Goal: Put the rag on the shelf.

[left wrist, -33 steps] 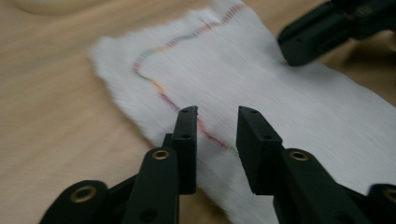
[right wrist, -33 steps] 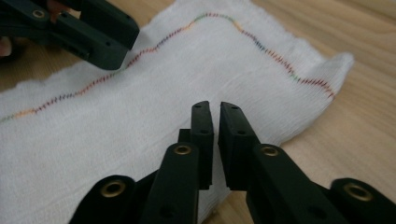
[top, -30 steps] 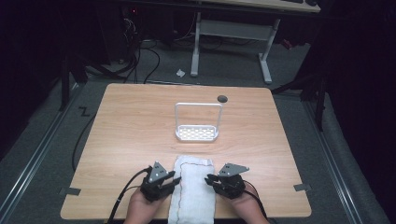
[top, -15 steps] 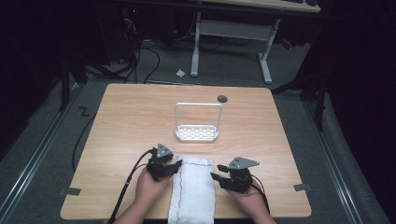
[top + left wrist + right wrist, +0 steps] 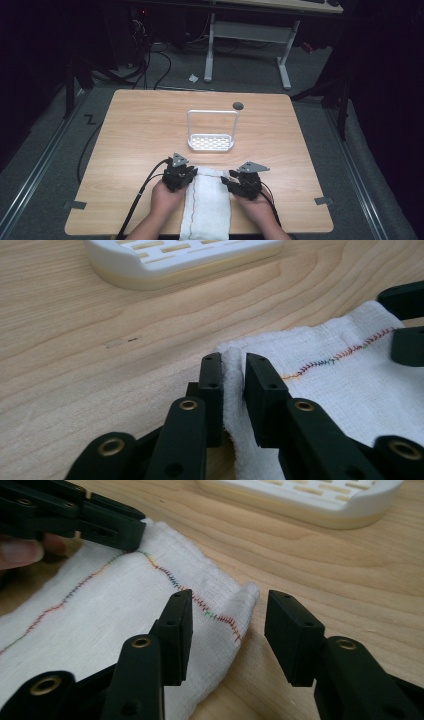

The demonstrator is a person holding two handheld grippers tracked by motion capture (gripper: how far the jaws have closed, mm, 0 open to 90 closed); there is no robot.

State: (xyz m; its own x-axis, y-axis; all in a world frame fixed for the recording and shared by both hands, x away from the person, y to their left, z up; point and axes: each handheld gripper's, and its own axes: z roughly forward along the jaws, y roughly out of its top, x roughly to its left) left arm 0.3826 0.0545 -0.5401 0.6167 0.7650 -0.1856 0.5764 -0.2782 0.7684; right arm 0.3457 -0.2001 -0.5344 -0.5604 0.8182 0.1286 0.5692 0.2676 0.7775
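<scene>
The left claw (image 5: 231, 365) has just been closing and pinches the white towel (image 5: 209, 202) corner, but the right claw (image 5: 225, 611), which stands wide around its corner, may miss and lift it unevenly

Desk (image 5: 150, 130) evenly lit from overhead, surroundings near black. No glare. Gripper views sharp mid-frame, jaws soft at bottom edge, bg slightly blurred.

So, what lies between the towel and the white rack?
Only bare wood of the table lies between the towel and the rack; this shows in the high view.
</scene>
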